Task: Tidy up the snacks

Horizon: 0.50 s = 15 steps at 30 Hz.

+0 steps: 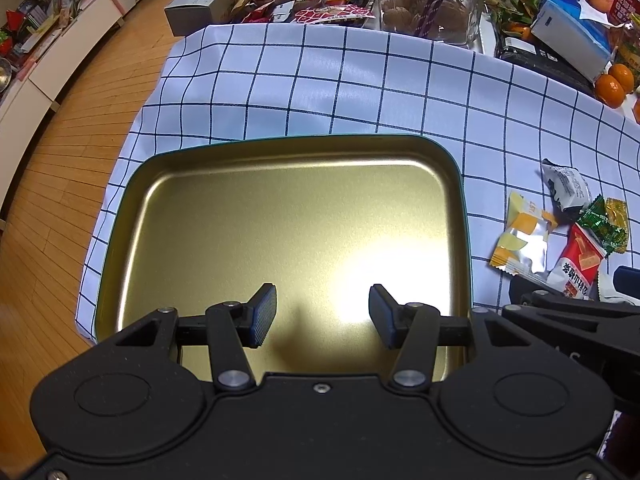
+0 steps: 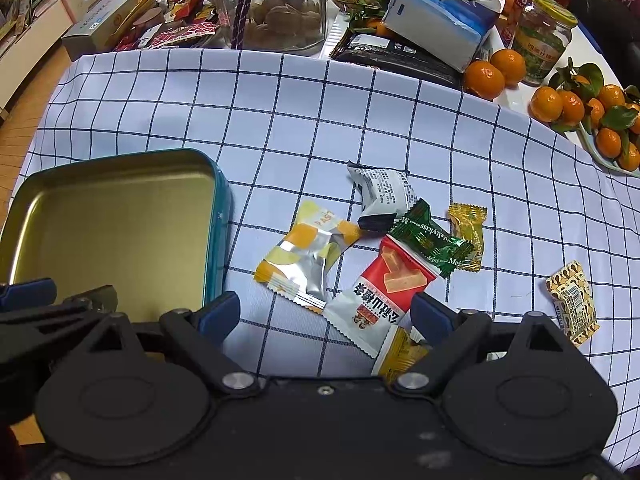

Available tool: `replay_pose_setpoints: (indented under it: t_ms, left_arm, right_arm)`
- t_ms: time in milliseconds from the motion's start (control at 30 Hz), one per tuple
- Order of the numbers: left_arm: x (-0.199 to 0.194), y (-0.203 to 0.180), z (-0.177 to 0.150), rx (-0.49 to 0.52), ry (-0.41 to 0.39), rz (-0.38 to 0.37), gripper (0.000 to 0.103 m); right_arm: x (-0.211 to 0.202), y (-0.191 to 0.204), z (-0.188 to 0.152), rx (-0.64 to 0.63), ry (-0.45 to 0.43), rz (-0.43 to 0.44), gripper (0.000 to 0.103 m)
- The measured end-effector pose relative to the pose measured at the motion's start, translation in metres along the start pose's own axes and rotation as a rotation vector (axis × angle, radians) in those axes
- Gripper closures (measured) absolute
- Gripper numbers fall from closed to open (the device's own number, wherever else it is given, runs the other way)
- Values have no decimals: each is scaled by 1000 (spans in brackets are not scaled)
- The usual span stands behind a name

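Observation:
A teal tin tray (image 1: 466,240) (image 2: 218,216) with a gold inside lies empty on the checked cloth. My left gripper (image 1: 322,316) hovers open over its near half, nothing between the fingers. Right of the tray lies a heap of wrapped snacks: a yellow-and-silver packet (image 2: 306,258) (image 1: 520,236), a red-and-white packet (image 2: 380,296) (image 1: 578,268), a white-and-black packet (image 2: 382,194) (image 1: 566,186), a green candy (image 2: 434,242) (image 1: 600,222) and a gold candy (image 2: 468,232). My right gripper (image 2: 324,312) stands open, low over the near end of the red-and-white packet. A patterned packet (image 2: 574,302) lies apart at the right.
The table's far side is crowded: a glass jar of walnuts (image 2: 280,12), a tissue box (image 2: 444,12), tangerines (image 2: 494,70), a lidded jar (image 2: 544,36), a plate of leafy tangerines (image 2: 592,112), and more snack packets (image 1: 328,0). Wooden floor (image 1: 60,160) lies beyond the left table edge.

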<state>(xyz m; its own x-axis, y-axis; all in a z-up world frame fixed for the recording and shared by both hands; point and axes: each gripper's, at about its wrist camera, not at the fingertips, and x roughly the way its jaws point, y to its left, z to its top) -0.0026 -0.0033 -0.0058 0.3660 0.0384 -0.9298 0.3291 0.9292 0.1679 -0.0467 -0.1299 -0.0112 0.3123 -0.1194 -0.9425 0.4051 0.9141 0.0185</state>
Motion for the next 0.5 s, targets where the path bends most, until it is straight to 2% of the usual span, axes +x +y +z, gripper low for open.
replay_pose_setpoints:
  t_ms: [500]
  left_arm:
    - [3,0,1,-5,32,-17,45]
  right_arm:
    - [2,0,-1,-5,9,-2,6]
